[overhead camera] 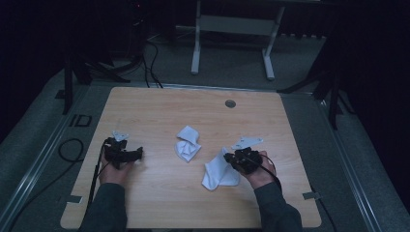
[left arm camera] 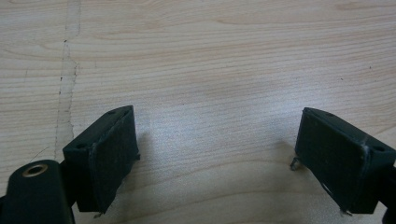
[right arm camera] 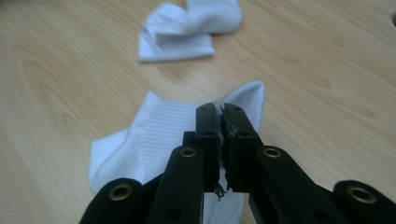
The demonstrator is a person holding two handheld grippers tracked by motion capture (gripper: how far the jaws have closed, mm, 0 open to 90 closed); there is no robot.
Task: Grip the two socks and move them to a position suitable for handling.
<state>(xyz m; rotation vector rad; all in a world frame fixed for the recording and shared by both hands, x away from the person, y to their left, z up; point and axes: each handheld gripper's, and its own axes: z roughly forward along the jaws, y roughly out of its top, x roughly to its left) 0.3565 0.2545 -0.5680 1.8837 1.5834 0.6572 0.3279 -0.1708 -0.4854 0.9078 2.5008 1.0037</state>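
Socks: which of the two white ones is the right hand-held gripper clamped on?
The near sock, by the right hand-held gripper, its cuff pinched between shut jaws. The crumpled sock lies free at mid-table.

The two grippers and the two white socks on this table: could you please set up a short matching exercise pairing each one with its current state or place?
Things:
1. left gripper
2. right gripper
3. near sock
4. far sock

States or places:
A. lies crumpled at the middle of the table, touched by nothing
B. jaws shut on fabric
C. jaws wide apart over bare wood
D. its edge is pinched between two black jaws

Pairs: 1-C, 2-B, 3-D, 4-A
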